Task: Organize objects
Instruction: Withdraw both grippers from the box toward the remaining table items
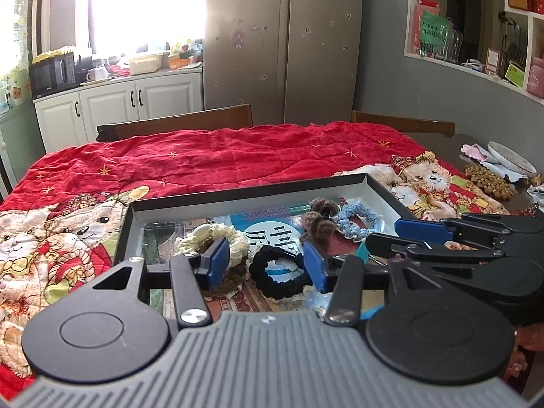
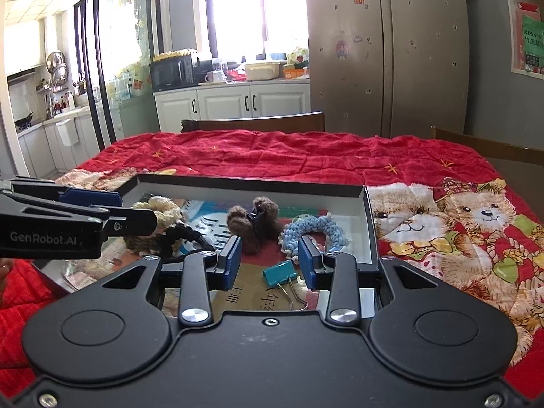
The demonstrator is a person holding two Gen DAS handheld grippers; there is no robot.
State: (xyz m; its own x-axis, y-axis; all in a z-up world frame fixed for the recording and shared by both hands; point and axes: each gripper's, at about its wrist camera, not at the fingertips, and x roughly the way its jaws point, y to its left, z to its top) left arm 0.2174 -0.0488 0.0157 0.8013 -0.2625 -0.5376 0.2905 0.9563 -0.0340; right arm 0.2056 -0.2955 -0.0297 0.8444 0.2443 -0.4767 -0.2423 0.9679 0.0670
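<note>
A shallow black tray (image 1: 244,192) (image 2: 251,183) with white inner walls lies on the red quilt. It holds a cream scrunchie (image 1: 210,238) (image 2: 159,210), a black scrunchie (image 1: 278,272), a brown scrunchie (image 1: 319,217) (image 2: 255,224) and a light blue scrunchie (image 1: 357,221) (image 2: 312,231). A teal binder clip (image 2: 280,272) lies at the tray's near edge. My left gripper (image 1: 267,265) hovers open above the black scrunchie without touching it. My right gripper (image 2: 270,261) stands open over the binder clip, its pads clear of it. Each gripper shows side-on in the other view, the right (image 1: 391,234) and the left (image 2: 136,210).
The red bear-print quilt (image 1: 204,159) covers the table. Two wooden chairs (image 1: 176,124) stand at the far side. On bare table at the right lie a pale dish (image 1: 510,159) and a brown beaded mat (image 1: 489,182). A fridge (image 1: 285,44) and white cabinets stand behind.
</note>
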